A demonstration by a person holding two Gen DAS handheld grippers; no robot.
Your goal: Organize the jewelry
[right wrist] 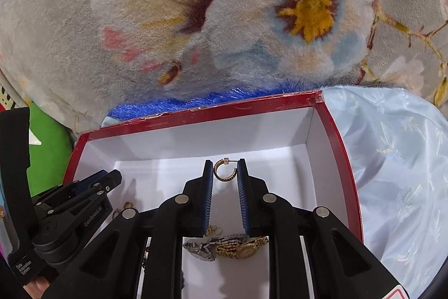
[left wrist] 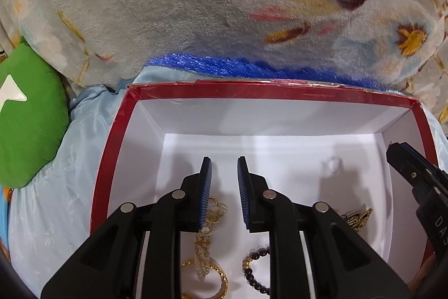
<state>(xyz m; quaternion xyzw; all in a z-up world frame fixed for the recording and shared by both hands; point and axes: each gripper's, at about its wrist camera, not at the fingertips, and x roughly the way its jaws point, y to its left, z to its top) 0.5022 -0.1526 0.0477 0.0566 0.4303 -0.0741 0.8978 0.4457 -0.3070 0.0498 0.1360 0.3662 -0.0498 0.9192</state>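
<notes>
Now right tongs [right wrist: 225, 173] pinch hoop earring [right wrist: 223, 171] over box [right wrist: 340, 131]

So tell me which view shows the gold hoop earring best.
The right wrist view: the hoop earring sits sharp between the right gripper fingertips, apparently pinched. The left wrist view shows only a faint pale shape that may be the earring.

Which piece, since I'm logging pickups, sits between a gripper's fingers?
The small gold hoop earring, pinched at the tips of the right gripper. The gold watch, bead bracelet and bangle lie loose in the box.
</notes>
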